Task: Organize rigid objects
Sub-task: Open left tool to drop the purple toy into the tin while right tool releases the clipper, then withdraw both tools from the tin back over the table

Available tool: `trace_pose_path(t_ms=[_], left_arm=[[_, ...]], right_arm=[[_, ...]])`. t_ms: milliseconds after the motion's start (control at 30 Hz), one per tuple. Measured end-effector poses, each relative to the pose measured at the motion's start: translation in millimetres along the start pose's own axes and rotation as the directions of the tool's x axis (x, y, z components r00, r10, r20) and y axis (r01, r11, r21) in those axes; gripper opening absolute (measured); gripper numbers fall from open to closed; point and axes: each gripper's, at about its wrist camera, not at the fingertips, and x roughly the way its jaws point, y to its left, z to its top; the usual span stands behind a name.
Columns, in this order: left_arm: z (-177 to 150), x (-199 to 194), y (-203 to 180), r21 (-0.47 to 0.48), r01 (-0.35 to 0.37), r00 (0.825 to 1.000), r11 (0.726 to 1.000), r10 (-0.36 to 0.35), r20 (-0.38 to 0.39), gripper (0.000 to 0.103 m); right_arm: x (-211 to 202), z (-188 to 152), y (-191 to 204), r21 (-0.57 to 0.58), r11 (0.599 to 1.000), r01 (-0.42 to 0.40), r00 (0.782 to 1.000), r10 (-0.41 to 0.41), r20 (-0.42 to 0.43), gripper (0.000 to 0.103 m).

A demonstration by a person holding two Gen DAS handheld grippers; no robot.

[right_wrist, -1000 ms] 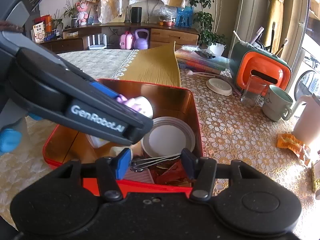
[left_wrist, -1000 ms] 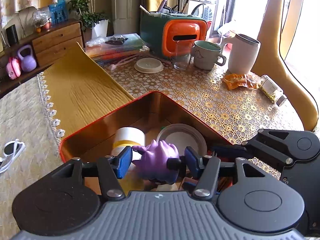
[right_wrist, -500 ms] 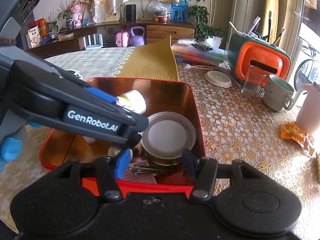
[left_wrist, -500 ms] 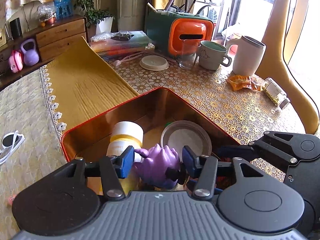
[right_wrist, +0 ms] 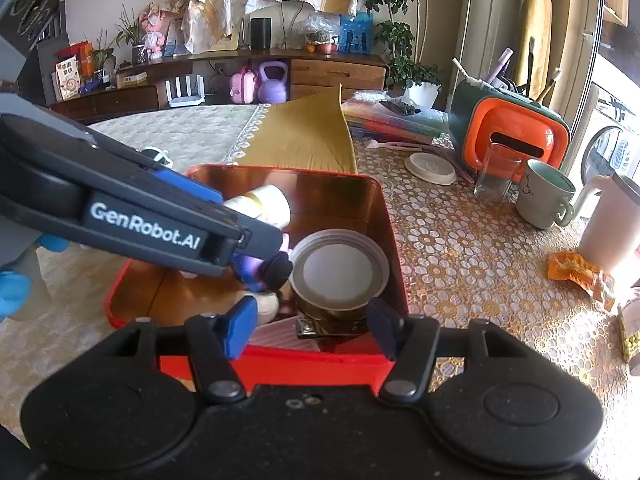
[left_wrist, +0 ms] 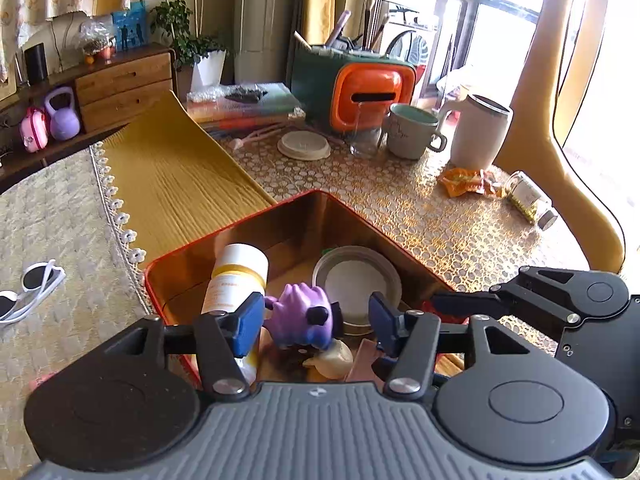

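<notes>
The red metal tin (left_wrist: 236, 226) sits on the lace-patterned tablecloth (left_wrist: 440, 224), directly ahead of both sets of jaws. Inside it, a white bottle with a yellow band (left_wrist: 236, 276) leans against the wall just beyond the left gripper's (left_wrist: 316, 320) left pad. A round lidded tin (left_wrist: 356, 280) lies ahead of its right pad. Below the jaws lie a cream-coloured piece (left_wrist: 334, 356) and a pink card (left_wrist: 362, 364).

The left gripper's jaws are opening, with a purple toy figure (left_wrist: 300, 314) between them; the left pad is beside the toy, the right pad stands clear of it.

The right gripper (right_wrist: 312, 330) hangs over the tin's near wall, jaws opening, nothing pressed between the pads. The round lidded tin (right_wrist: 340, 268) and a metal clip (right_wrist: 308, 326) lie in the gap beyond them.

A mug (left_wrist: 412, 132), a glass (left_wrist: 366, 132) and a white jug (left_wrist: 480, 136) stand far beyond the jaws.
</notes>
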Motion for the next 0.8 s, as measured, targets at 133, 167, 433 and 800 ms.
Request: trace_pose_path(t_ms=[133, 167, 433, 800], left_arm=[[0.2, -14.5, 2.5, -0.013, 0.007, 1.000, 1.000, -0.007, 0.016, 0.057], [-0.2, -18.1, 2.8, -0.015, 0.008, 1.000, 1.000, -0.008, 0.019, 0.057], [-8.9, -54.3, 10.3, -0.014, -0.024, 0.997, 1.000, 0.025, 0.073, 0.065], [-29.9, -103.0, 30.4, -0.031, -0.067, 0.990, 0.997, 0.070, 0.125, 0.073]], right_arm=[[-9.4, 2.6, 3.0, 0.010, 1.000, -0.012, 1.000, 0.012, 0.018, 0.069], [-11.7, 2.9, 4.6, 0.009, 1.000, -0.012, 1.000, 0.012, 0.024, 0.071], [-30.1, 5.2, 17.5, 0.011, 1.000, -0.019, 0.999, 0.018, 0.045, 0.079], [-56.8, 8.4, 49.2, 0.005, 0.998, -0.069, 0.995, 0.069, 0.073, 0.089]])
